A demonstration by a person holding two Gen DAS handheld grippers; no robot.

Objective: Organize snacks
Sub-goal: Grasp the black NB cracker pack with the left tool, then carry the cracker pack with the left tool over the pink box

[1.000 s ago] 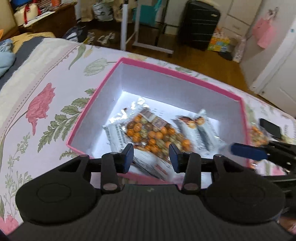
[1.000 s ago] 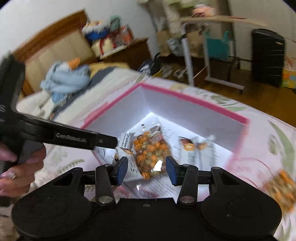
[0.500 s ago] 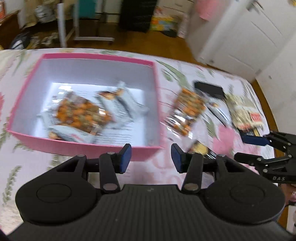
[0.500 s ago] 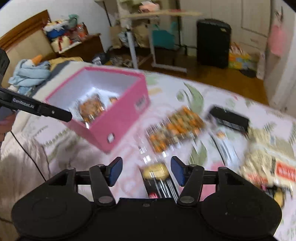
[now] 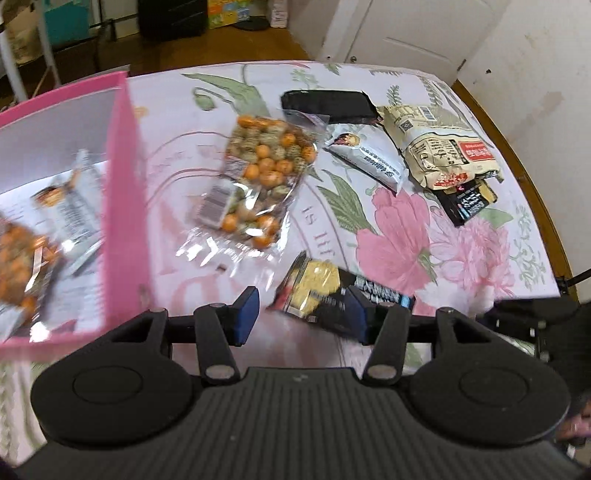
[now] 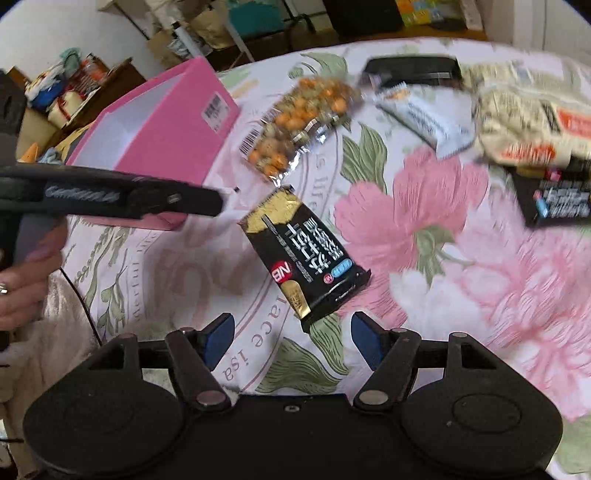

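Bedspread (image 6: 424, 206), floral pink and green, carries the loose snacks; wood floor and white door (image 5: 406, 33) at 12 o'clock. We note pink box (image 5: 125, 206) at 9 o'clock, packets inside. Peanut bag (image 5: 258, 173) lies just beside its wall. Black bar packet (image 6: 306, 254) sits ahead of the right gripper (image 6: 291, 338), jaws spread, just been opening, nothing between. Left gripper (image 5: 301, 314) likewise parted, opening, empty
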